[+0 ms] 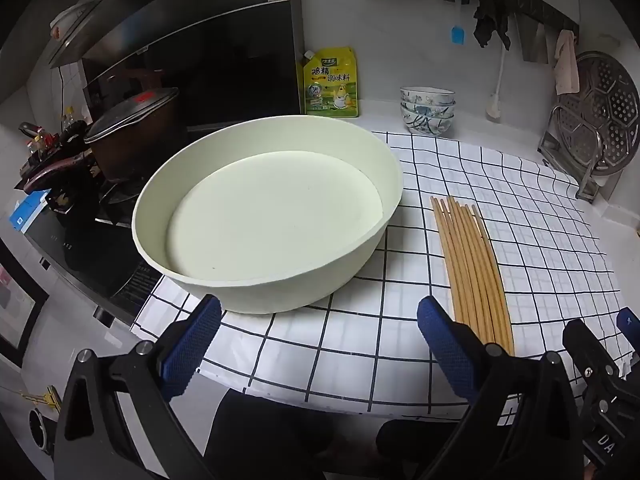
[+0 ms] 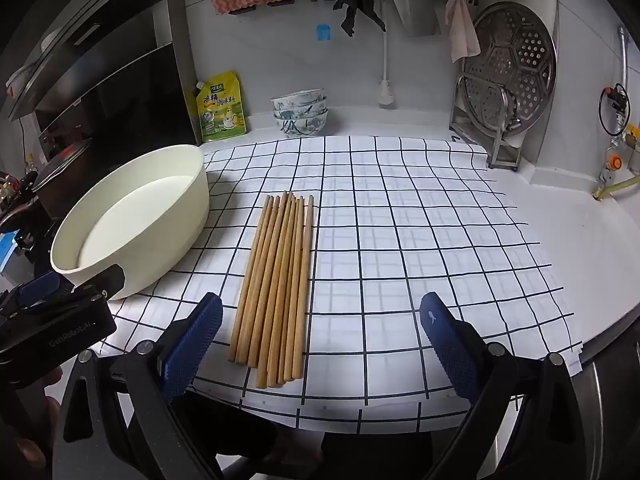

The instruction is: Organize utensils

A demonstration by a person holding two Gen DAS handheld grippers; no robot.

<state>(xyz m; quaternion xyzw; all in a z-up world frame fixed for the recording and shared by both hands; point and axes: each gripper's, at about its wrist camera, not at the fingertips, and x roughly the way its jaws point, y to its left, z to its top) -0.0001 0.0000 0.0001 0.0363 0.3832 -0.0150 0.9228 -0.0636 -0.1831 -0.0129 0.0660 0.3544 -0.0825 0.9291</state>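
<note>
Kitchen counter, checked cloth [image 2: 400, 220]: chopsticks [image 2: 276, 280] bundled at twelve o'clock, basin [image 2: 132, 216] at ten, probably their destination; right gripper [image 2: 320, 320] and left gripper [image 1: 318, 320] gaping, empty.

Stacked bowls [image 2: 300, 114] beside seasoning pouch [image 2: 221, 107] (yellow); steamer plate [image 2: 510, 80] upright.

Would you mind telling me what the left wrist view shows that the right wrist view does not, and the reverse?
Only the left wrist view shows the lidded pot on the stove, left of the cream basin.

Only the right wrist view shows the wall pipe and the orange-capped valve at far right.

Both show the basin, the bundle of wooden chopsticks on the checked cloth, the stacked patterned bowls, the yellow seasoning pouch and the steamer rack.
</note>
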